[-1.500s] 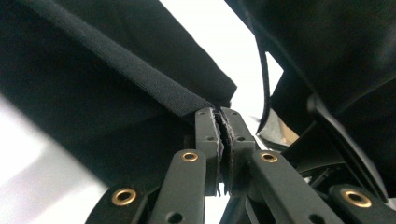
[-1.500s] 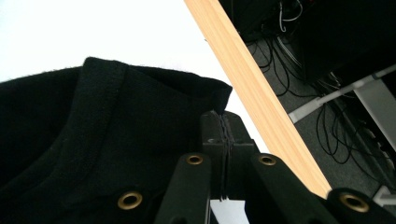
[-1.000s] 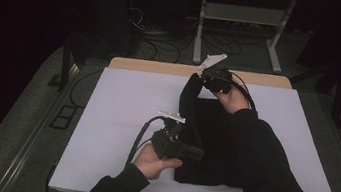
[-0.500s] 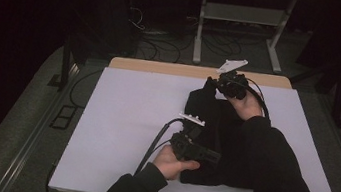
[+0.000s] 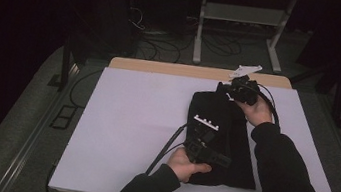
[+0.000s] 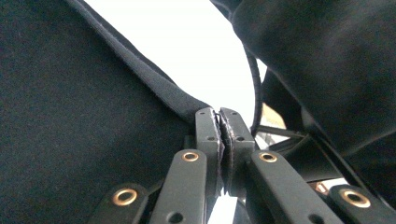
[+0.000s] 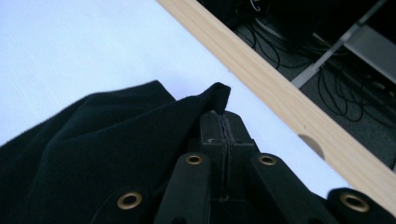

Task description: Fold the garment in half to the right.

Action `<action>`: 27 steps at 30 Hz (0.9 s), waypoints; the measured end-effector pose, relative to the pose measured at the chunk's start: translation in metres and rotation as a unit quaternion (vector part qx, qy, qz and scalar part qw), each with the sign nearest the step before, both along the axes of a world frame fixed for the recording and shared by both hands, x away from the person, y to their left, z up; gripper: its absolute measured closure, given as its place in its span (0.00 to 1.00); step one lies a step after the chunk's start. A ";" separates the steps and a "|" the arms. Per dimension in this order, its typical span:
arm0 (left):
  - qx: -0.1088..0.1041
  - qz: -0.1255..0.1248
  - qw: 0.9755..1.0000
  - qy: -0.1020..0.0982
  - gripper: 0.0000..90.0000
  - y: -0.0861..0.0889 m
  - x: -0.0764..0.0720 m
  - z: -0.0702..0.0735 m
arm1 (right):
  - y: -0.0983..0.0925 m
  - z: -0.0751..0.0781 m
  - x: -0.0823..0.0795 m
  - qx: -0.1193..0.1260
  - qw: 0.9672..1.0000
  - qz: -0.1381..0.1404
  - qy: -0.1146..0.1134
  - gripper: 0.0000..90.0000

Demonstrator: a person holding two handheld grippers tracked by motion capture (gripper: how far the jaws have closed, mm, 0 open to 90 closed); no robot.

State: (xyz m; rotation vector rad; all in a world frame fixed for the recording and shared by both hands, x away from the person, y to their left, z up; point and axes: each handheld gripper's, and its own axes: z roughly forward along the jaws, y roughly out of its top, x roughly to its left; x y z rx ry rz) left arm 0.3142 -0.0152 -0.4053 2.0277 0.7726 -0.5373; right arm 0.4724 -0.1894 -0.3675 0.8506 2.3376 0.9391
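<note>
Both hands have carried the black fabric garment (image 5: 225, 144) toward the right side of the white-topped table (image 5: 124, 120) since the earlier frames. It now lies as a long dark strip running from near the far wooden edge (image 5: 172, 69) to the near edge. At its far end the right gripper (image 5: 241, 87) has its 2 jaws pressed together on a corner of the cloth. Near the front edge the left gripper (image 5: 204, 154) likewise clamps a hem of the garment, jaws narrow, with the fabric pinched between them.
</note>
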 end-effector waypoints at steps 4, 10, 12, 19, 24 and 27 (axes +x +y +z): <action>0.014 -0.004 1.000 0.001 0.96 -0.010 -0.001 -0.006 | -0.008 -0.007 0.000 0.009 1.000 -0.009 0.005 0.97; 0.036 -0.018 0.999 0.000 0.96 -0.026 -0.002 -0.015 | -0.020 -0.018 0.000 0.017 0.999 -0.024 0.014 0.97; 0.037 -0.021 0.999 0.004 0.96 -0.031 -0.001 -0.017 | -0.024 -0.021 0.000 0.019 0.999 -0.030 0.015 0.97; 0.050 -0.023 0.998 0.003 0.96 -0.045 -0.001 -0.023 | -0.038 -0.028 0.000 0.027 0.998 -0.045 0.022 0.97; 0.062 -0.025 0.998 0.002 0.96 -0.053 0.002 -0.027 | -0.045 -0.036 0.002 0.048 0.997 -0.062 0.025 0.97; 0.072 -0.027 0.997 0.001 0.96 -0.056 0.002 -0.028 | -0.051 -0.046 0.004 0.066 0.994 -0.081 0.044 0.97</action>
